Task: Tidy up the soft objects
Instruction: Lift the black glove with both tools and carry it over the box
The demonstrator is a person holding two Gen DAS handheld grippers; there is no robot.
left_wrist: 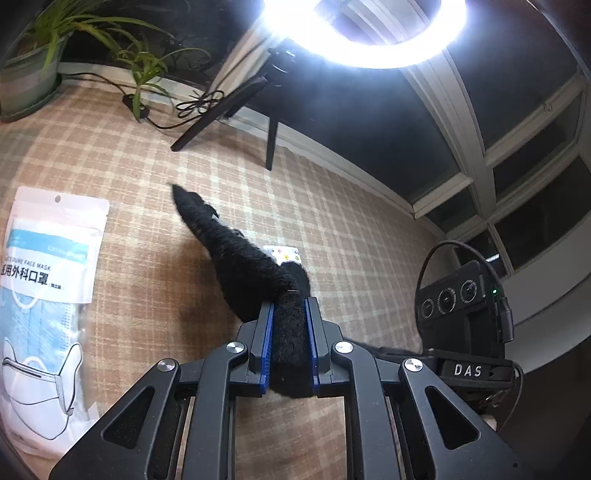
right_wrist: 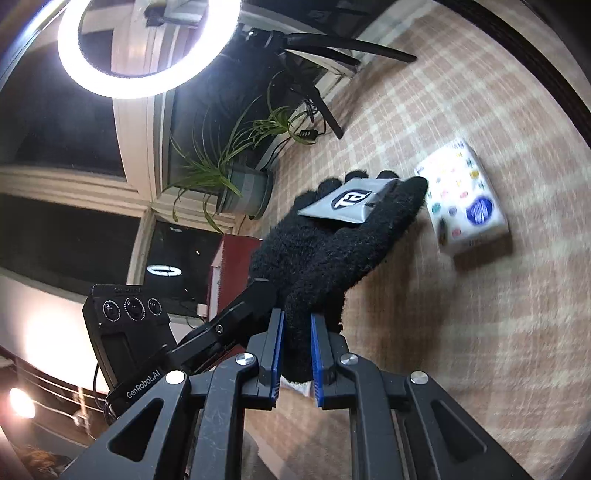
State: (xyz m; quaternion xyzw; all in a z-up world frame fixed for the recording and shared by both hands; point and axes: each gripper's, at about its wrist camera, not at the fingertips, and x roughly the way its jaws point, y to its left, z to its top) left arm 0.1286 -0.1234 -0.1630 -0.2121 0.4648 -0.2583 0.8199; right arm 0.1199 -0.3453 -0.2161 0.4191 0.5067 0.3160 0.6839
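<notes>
Glove [right_wrist: 325, 254], black and fuzzy, hangs pinched at its cuff end in both views, lifted clear of the checked cloth. Nearest the lens, the left gripper [left_wrist: 290, 317] has its jaws clenched on the dark knit, which runs away from it edge-on. The right gripper [right_wrist: 297, 332] has its jaws clamped on the cuff too, with the glove's fingers spread beyond it and a grey card tag [right_wrist: 351, 201] still fixed across them. Each view shows the other tool close by at its side, so both seem to share the one glove.

As for progress, I judge the work to be at an early or middle stage: the glove is picked up but not yet laid anywhere, and nothing shows a finished pile or container.

Further out on the tabletop [left_wrist: 351, 229], a pack of face masks [left_wrist: 48, 295] lies to the left, and a small printed tissue pack [right_wrist: 465, 206] sits just beyond the glove's fingertips. At the far edge stand a potted plant [right_wrist: 236, 181], a tripod's legs with a bright ring light [left_wrist: 365, 33], and dark window panes.
</notes>
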